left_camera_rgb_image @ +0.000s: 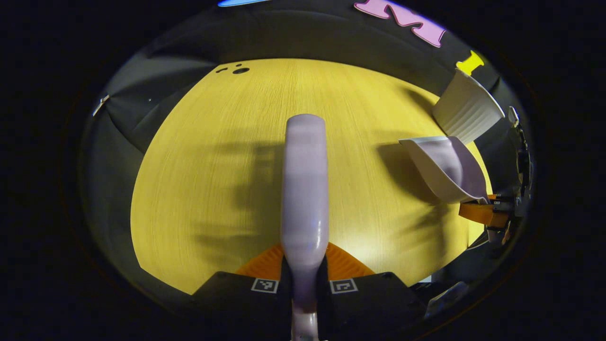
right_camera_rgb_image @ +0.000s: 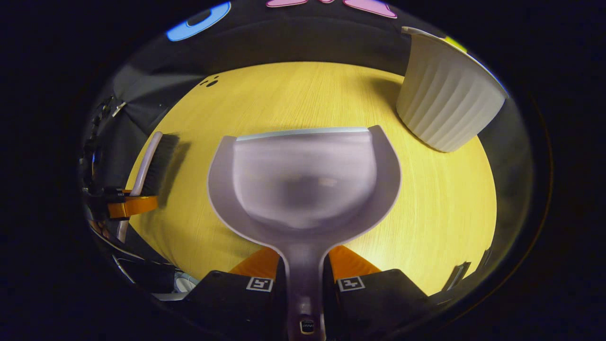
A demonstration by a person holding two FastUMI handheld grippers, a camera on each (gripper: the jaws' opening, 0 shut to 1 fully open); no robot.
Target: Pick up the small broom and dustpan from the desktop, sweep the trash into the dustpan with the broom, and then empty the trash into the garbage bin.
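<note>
My left gripper [left_camera_rgb_image: 304, 272] is shut on the handle of the small lilac broom [left_camera_rgb_image: 305, 189], which points away over the yellow wooden desktop [left_camera_rgb_image: 213, 166]. Seen from the right gripper view, the broom [right_camera_rgb_image: 151, 161] shows black bristles and hangs at the far left in the left gripper [right_camera_rgb_image: 132, 206]. The right gripper [right_camera_rgb_image: 304, 270] is shut on the handle of the lilac dustpan [right_camera_rgb_image: 303, 184], held level above the desk with its lip away from me. A faint pale spot lies inside the pan; I cannot tell what it is. The dustpan [left_camera_rgb_image: 445, 168] sits right of the broom, near the bin.
A white ribbed garbage bin [right_camera_rgb_image: 445, 99] stands on the desk's far right corner, just beyond the dustpan; the bin [left_camera_rgb_image: 466, 111] is also at the right edge of the left gripper view. Small dark holes [right_camera_rgb_image: 210, 81] mark the desk's far left. Black cloth walls surround the desk.
</note>
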